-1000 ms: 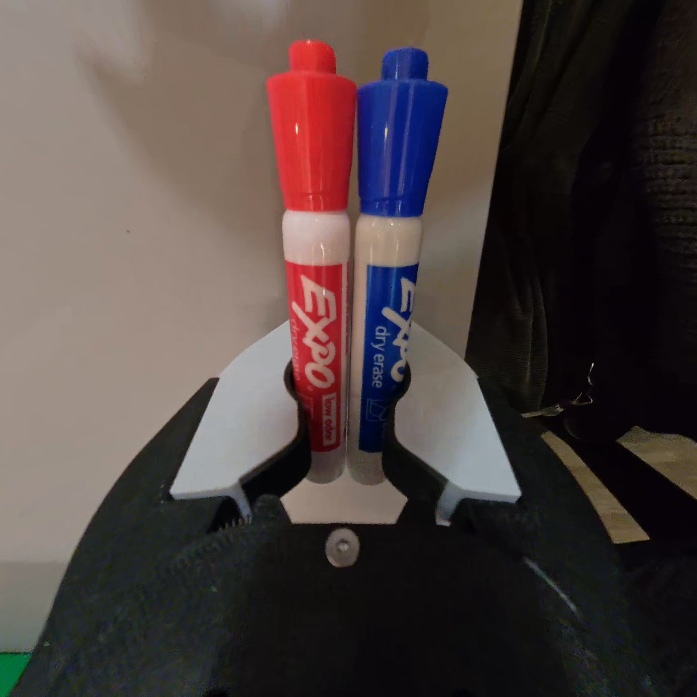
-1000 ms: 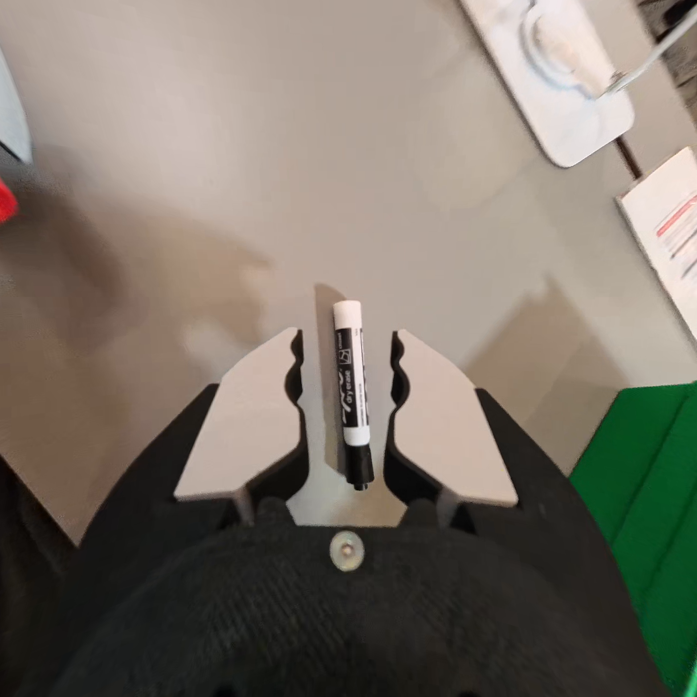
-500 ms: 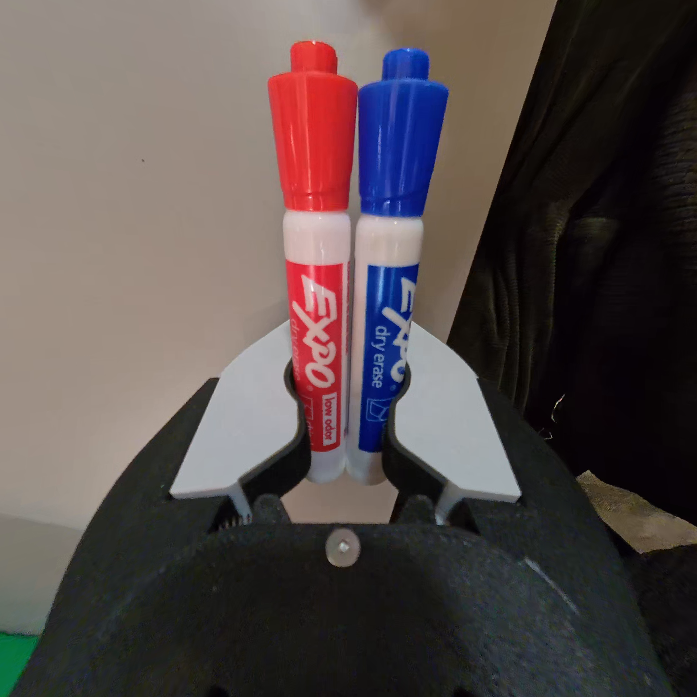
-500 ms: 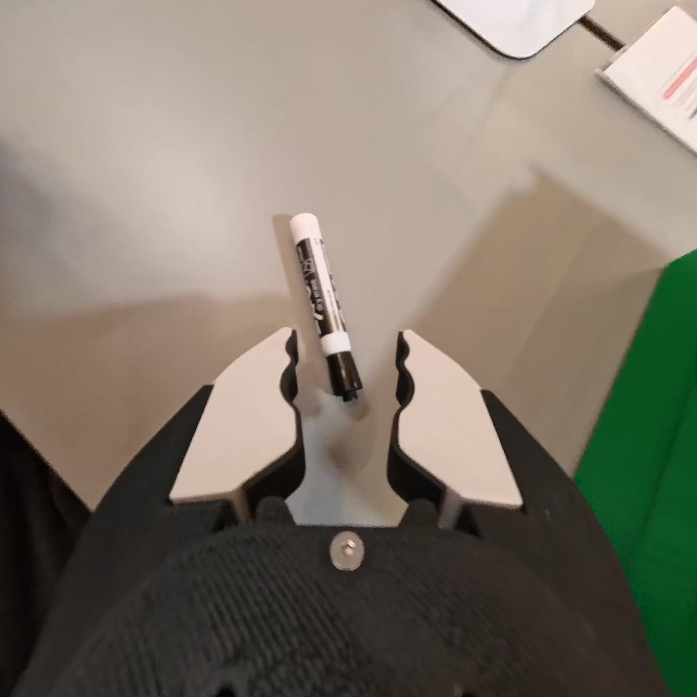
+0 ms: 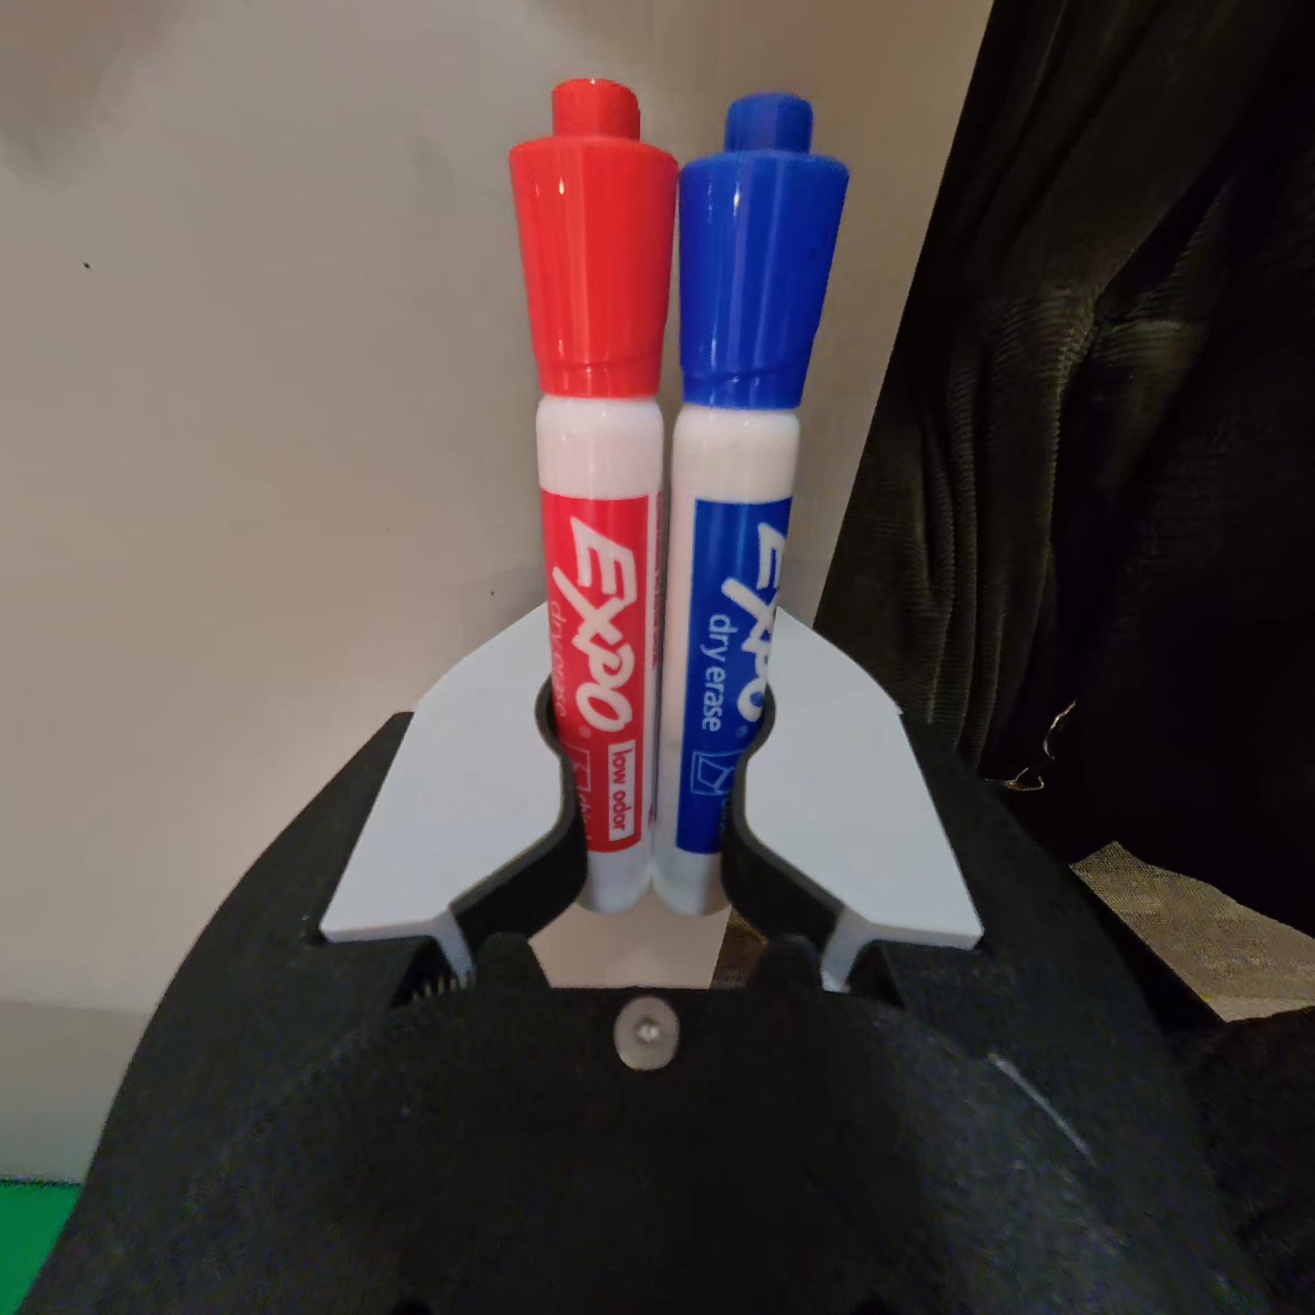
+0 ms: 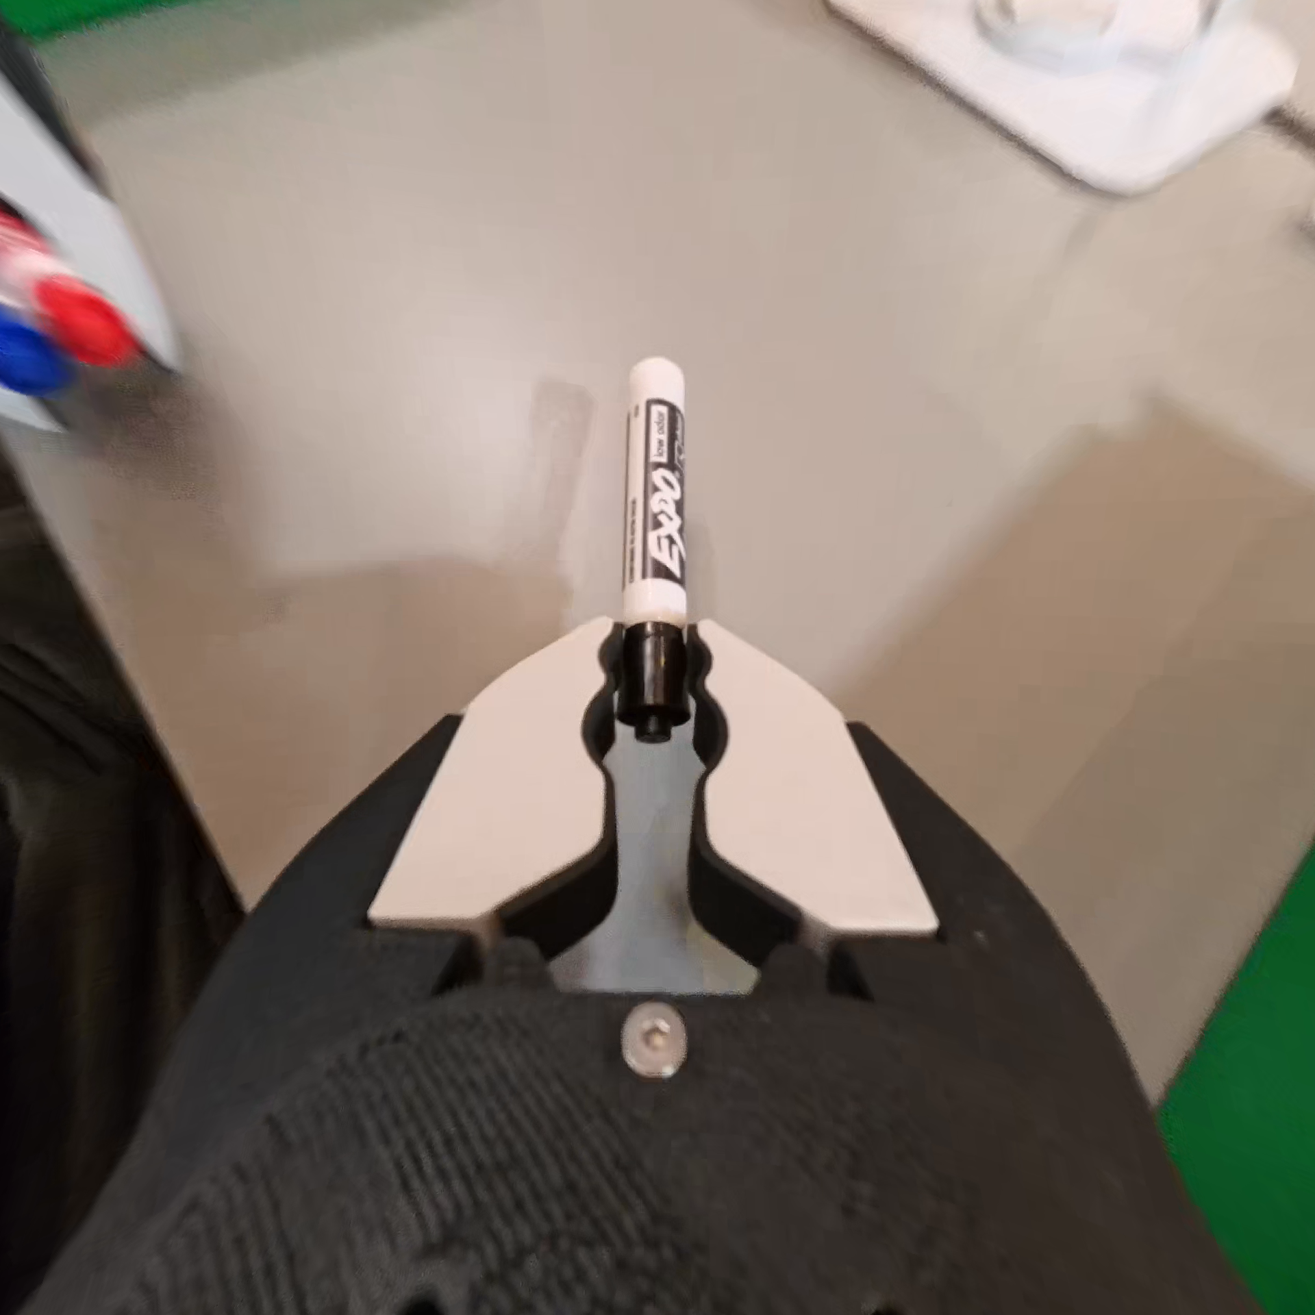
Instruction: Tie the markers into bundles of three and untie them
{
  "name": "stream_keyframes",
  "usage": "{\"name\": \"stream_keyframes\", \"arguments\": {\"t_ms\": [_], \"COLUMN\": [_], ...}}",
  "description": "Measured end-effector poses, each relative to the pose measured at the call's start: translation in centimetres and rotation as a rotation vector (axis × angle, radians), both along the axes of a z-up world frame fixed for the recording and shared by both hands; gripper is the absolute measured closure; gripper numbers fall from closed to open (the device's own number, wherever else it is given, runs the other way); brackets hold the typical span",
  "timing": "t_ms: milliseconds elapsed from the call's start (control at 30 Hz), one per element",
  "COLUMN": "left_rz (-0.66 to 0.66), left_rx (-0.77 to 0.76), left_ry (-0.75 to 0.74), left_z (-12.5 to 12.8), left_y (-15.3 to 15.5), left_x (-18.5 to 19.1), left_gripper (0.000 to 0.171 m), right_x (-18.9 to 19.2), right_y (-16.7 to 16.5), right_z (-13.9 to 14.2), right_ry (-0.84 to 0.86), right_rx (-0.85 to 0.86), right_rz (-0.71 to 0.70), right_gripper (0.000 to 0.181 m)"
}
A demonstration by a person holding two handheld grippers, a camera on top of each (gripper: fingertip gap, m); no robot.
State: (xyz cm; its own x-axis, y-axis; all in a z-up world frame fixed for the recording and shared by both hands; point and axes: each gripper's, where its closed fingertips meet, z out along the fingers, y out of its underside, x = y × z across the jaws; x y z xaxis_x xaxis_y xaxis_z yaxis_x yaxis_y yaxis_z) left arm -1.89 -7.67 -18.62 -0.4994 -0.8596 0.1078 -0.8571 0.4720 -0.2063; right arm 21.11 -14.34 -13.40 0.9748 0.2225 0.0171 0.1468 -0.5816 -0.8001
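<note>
**Right tool closed on the black marker's cap**

Half a second earlier the right tool point(image 6: 653, 665) had stood open with the black marker point(image 6: 656, 491) lying loose on the counter point(image 6: 889, 356) ahead of its fingers; by this moment its jaws had come together on the marker's black cap end. The white barrel pointed straight forward, away from the tool, along the line of the fingers. Whether the marker was clear of the counter could not be told.

The left tool point(image 5: 655, 719) gripped the red marker point(image 5: 598, 512) and the blue marker point(image 5: 747, 512) side by side, touching, caps forward, their barrel ends deep between the jaws. In the right wrist view that pair showed blurred at the far left edge, well apart from the black marker.

Judging from this, the coming move turned on swinging the black marker leftward and lining its long axis up with the held pair. No tie was visible in either view.
</note>
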Motion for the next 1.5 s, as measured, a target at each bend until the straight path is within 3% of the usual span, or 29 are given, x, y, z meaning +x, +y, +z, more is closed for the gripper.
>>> {"name": "stream_keyframes", "arguments": {"t_ms": [133, 267, 533, 667, 1500], "left_rz": [0.002, -0.009, -0.046, -0.079, -0.16], "left_rx": [0.018, 0.027, 0.046, 0.047, 0.039], "left_ry": [0.028, 0.017, 0.011, 0.003, -0.004], "left_z": [0.2, 0.8, 1.5, 1.8, 2.2], "left_y": [0.0, -0.3, -1.5, -2.5, -5.1], "left_x": [-0.2, 0.0, -0.1, 0.3, 1.0], "left_gripper": [0.123, 0.123, 0.122, 0.123, 0.122], "right_x": [-5.2, -9.2, -15.2, -16.1, -17.6], "right_y": [-0.9, -1.6, -1.6, -1.6, -1.8], "right_z": [4.4, 4.6, 5.5, 5.5, 4.9], "right_ry": [-0.037, -0.102, -0.237, -0.296, -0.283], "right_rx": [0.152, 0.074, 0.07, 0.056, 0.074], "right_rz": [0.26, 0.411, 0.531, 0.542, 0.602], "right_gripper": [0.164, 0.164, 0.164, 0.164, 0.163]}}
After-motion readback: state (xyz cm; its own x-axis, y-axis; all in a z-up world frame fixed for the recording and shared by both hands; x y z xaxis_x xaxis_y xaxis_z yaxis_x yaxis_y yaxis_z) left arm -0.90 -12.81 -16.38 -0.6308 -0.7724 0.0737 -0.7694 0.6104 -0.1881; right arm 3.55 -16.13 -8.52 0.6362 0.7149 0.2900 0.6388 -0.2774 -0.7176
